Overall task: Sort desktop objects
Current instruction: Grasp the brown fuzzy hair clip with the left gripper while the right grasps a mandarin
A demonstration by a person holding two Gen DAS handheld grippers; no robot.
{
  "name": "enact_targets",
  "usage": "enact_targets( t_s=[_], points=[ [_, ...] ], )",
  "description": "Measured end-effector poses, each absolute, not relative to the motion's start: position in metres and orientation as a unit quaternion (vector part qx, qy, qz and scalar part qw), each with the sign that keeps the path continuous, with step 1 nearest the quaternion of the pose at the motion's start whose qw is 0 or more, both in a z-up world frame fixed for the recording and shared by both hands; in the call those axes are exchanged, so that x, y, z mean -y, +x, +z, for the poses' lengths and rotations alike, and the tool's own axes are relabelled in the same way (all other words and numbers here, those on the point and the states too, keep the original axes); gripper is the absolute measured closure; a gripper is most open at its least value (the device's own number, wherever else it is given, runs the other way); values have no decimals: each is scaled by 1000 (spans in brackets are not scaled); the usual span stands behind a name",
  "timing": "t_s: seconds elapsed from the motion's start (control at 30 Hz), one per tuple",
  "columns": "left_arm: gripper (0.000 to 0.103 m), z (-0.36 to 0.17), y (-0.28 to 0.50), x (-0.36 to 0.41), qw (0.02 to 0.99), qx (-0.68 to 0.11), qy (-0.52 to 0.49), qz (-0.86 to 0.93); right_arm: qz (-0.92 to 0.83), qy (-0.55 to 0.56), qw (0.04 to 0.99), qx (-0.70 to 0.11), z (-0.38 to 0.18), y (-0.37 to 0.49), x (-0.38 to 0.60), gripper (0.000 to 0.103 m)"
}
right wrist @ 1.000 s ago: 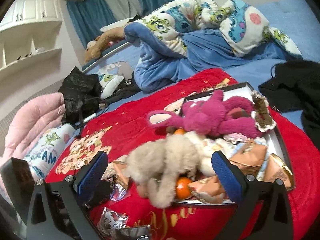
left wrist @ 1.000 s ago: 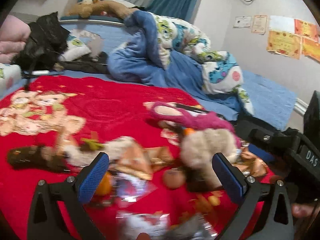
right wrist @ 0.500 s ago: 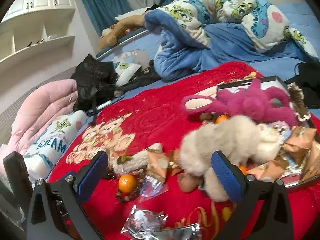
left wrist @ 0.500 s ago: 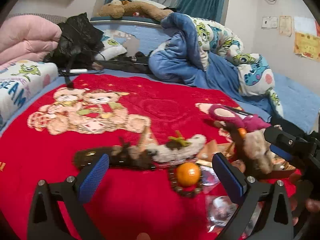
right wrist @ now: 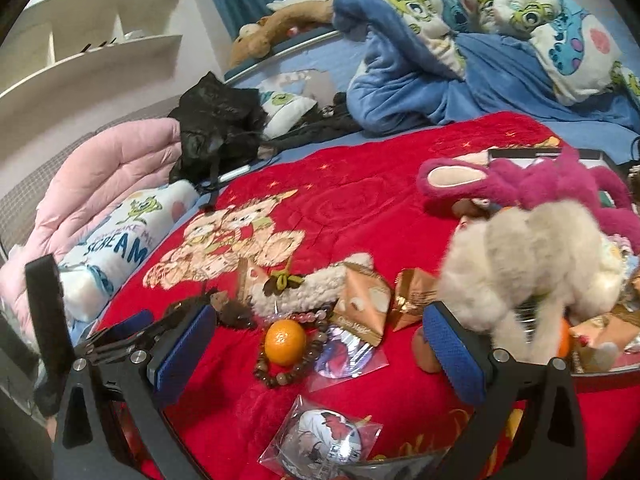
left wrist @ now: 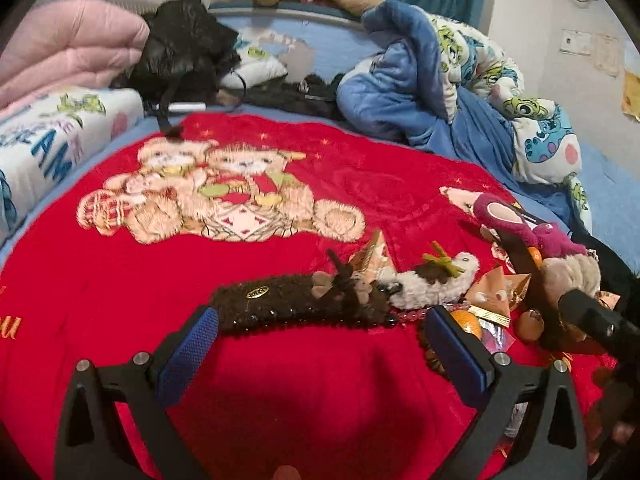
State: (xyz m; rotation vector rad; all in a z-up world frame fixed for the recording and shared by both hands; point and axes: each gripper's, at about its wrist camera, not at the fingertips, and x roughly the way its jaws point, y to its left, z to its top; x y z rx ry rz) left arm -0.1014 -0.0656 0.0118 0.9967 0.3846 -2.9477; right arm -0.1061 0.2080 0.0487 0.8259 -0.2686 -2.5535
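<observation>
My left gripper (left wrist: 320,340) is open and empty, just in front of a dark brown furry toy (left wrist: 292,304) lying on the red blanket (left wrist: 200,280). A white furry toy (left wrist: 436,280) lies right of it. My right gripper (right wrist: 320,336) is open and empty; an orange (right wrist: 285,342) inside a bead bracelet (right wrist: 280,378) lies between its fingers. A beige plush (right wrist: 532,264) and a magenta plush (right wrist: 532,184) lie on a tray (right wrist: 600,376) at right. Gold snack packets (right wrist: 362,304) and wrapped badges (right wrist: 320,440) lie nearby.
A blue and cartoon-print duvet (right wrist: 460,52) is heaped at the back. A black bag (left wrist: 180,44), a pink quilt (left wrist: 68,44) and a printed pillow (right wrist: 116,240) lie at the left. White shelves (right wrist: 92,28) stand behind.
Both grippers swung left, from the tray and plush toys towards the loose items. The left gripper now faces the dark brown toy; the right one now frames the orange.
</observation>
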Motion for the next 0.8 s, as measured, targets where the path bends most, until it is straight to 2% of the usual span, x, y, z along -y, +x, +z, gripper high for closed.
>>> enact_targets(
  t_s=[0.4, 0.73, 0.8],
  points=[
    [0, 3, -140, 56, 27, -56, 355, -933, -912, 315, 257, 63, 28, -116, -171, 0],
    [0, -13, -149, 64, 24, -80, 379, -922, -898, 340, 271, 75, 16, -127, -168, 0],
    [0, -14, -150, 61, 25, -73, 379, -922, -893, 348, 274, 77, 12, -130, -166, 6]
  ],
)
